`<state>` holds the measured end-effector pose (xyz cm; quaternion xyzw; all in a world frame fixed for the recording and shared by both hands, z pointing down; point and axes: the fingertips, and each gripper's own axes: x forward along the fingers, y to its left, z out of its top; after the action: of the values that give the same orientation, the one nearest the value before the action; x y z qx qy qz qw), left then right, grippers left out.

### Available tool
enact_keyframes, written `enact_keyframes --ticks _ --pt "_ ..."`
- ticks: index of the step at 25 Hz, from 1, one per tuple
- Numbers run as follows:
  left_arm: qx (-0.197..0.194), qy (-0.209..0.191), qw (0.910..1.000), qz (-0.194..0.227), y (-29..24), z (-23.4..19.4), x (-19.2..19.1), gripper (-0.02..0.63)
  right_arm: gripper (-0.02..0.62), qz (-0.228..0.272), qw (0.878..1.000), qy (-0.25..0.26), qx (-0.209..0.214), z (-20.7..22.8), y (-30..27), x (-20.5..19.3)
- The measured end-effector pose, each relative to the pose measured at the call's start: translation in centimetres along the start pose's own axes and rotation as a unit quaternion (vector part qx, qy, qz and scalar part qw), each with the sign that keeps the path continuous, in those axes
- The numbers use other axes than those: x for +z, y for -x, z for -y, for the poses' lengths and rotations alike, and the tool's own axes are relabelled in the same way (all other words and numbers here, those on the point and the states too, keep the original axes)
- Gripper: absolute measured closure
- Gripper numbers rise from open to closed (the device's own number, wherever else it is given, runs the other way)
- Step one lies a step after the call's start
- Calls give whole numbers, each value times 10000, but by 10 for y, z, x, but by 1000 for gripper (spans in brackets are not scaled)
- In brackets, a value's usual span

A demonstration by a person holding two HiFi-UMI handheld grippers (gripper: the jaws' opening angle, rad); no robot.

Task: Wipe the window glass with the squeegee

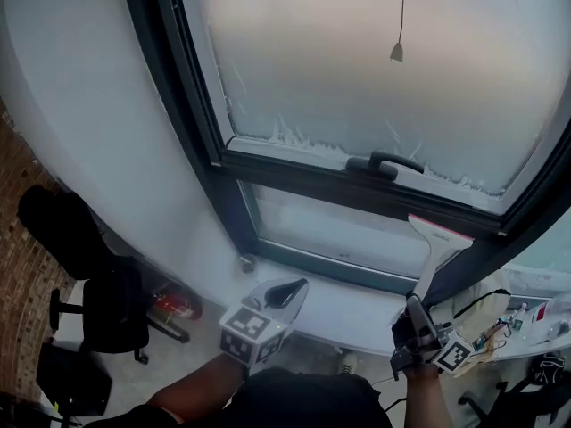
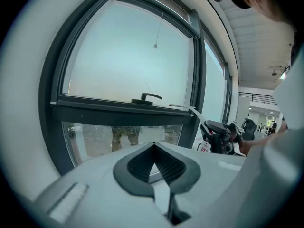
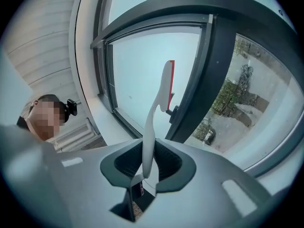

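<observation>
squeegee [image 1: 437, 239] 1; grippers [image 1: 284, 292] [image 1: 415, 308] 2; window handle [image 1: 385, 161] 1; fire extinguisher [image 1: 174, 306] 1; pull cord [image 1: 397, 50] 1
</observation>
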<state>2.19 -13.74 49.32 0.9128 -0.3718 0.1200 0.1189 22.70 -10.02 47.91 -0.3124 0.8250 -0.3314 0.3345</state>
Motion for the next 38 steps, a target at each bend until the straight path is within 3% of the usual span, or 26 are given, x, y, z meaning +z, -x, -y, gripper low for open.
enact_keyframes --ticks 4,12,19,29,38 --pt "-164 9 9999 42 41 -18 -8 605 505 253 9995 -185 32 -39 -11 -45" --pt "-677 72 9977 14 99 -30 -33 605 505 380 9972 135 -622 -98 -12 -124" --pt "-993 337 9943 -214 122 -7 -55 605 505 52 9941 245 -1054 -128 6 -167" --pt "-852 232 9958 -254 146 32 -58 605 505 -358 9929 464 -1034 -144 23 -178" --pt "-185 268 9980 -542 164 69 -86 605 505 -960 9860 821 -1093 -146 55 -181"
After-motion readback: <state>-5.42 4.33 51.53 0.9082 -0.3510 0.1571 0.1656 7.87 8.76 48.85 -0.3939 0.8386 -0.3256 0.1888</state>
